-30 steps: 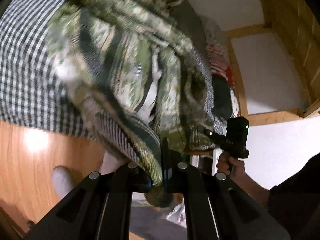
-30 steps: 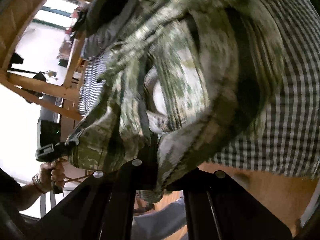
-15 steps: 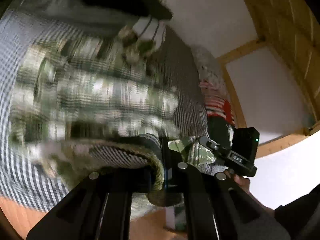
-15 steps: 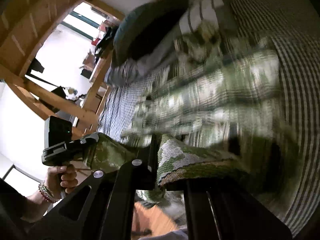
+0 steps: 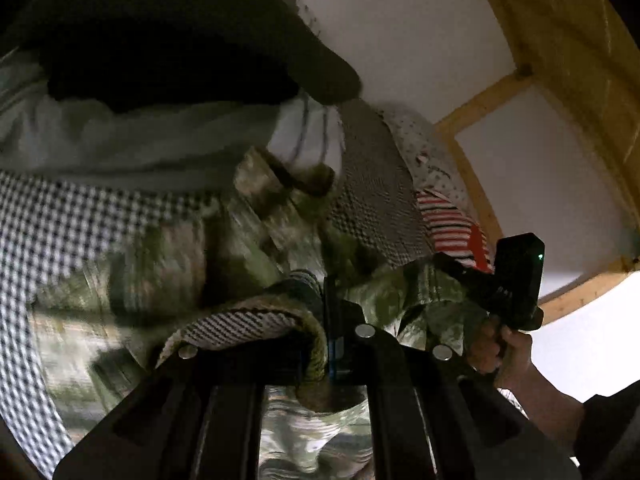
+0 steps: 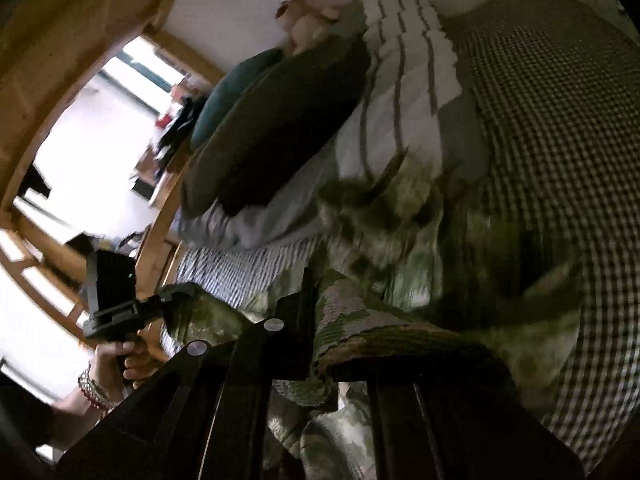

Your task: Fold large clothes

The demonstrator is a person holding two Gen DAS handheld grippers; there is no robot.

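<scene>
Both the left gripper [image 5: 330,320] and right gripper [image 6: 310,316] have fingers clamped on an edge of the camouflage garment [image 5: 168,264]; it hangs spread over the checked bed [image 6: 560,120]; no fold looks made yet.

one camouflage garment [image 5: 168,264], two hand-held grippers [image 5: 331,316] [image 6: 310,300], two dark pillows [image 6: 280,124]

Left gripper [image 5: 329,320] clamped on the thick woven hem of a green camouflage-patterned garment [image 5: 180,264], blurred, spread over a black-and-white checked bedcover [image 5: 60,232]. Right gripper [image 5: 452,266] pinches another edge of the garment toward the bed's right edge, held by a hand [image 5: 500,344]. Dark green cushion [image 5: 180,52] lies on a white striped pillow [image 5: 312,136] at the head end. Wooden frame [image 5: 560,60] against a white wall.
</scene>
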